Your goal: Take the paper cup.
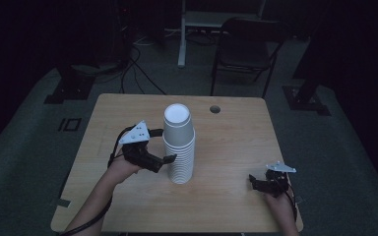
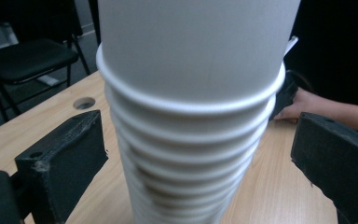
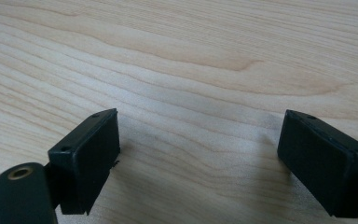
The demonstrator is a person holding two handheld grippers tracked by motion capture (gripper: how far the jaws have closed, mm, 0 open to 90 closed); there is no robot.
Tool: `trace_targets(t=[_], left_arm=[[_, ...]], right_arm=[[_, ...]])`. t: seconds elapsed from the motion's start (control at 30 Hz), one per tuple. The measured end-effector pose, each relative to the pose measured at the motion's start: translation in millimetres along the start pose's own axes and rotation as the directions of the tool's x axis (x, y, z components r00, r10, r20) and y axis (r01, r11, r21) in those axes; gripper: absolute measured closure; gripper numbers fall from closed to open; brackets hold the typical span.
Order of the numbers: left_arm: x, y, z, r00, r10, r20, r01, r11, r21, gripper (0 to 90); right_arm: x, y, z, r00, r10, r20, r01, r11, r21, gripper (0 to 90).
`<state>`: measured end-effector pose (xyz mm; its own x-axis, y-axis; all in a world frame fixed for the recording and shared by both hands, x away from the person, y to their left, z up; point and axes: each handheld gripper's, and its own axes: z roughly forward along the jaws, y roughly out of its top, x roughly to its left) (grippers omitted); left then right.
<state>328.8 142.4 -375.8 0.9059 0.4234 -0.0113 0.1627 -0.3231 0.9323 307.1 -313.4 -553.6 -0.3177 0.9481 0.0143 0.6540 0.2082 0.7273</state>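
The cup stack [image 1: 179, 145] stands upright at the tabletop's [image 1: 226, 147] centre. The left gripper [image 1: 165, 146], at its 9 o'clock, has its jaws spread wide around the stack without touching it. The right gripper [image 1: 252, 181] rests at 4 o'clock, well apart, jaws open over bare wood.

White paper cup stack [image 1: 179, 147]: inverted, nested, upright, slightly leaning, mid-table, between open left fingers [image 2: 70, 158].
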Motion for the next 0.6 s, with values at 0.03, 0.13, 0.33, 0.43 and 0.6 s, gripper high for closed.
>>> trace_targets(t=[0.03, 0.13, 0.33, 0.43, 0.6], left_arm=[[0.5, 1.3, 1.1, 1.0000, -0.001, 0.003, 0.001, 1.0000, -0.005, 3.4], [1.9, 4.1, 5.1, 1.0000, 0.002, -0.001, -0.002, 0.9999, -0.011, 3.4], [5.4, 5.8, 12.1, 1.0000, 0.003, 0.006, -0.003, 0.9997, -0.022, 3.2], [6.4, 6.2, 16.3, 0.9999, 0.013, 0.006, -0.013, 0.9996, -0.024, 3.1], [5.2, 6.9, 23.6, 0.9997, 0.026, 0.002, -0.026, 0.9994, -0.022, 2.7]], right_arm=[[0.0, 0.0, 0.0, 1.0000, 0.000, 0.000, 0.000, 1.000, 0.000, 12.1], [0.0, 0.0, 0.0, 1.0000, 0.000, 0.000, 0.000, 1.000, 0.000, 12.1], [0.0, 0.0, 0.0, 1.0000, 0.000, 0.000, 0.000, 1.000, 0.000, 12.1], [0.0, 0.0, 0.0, 1.0000, 0.000, 0.000, 0.000, 1.000, 0.000, 12.1], [0.0, 0.0, 0.0, 1.0000, 0.000, 0.000, 0.000, 1.000, 0.000, 12.2]])
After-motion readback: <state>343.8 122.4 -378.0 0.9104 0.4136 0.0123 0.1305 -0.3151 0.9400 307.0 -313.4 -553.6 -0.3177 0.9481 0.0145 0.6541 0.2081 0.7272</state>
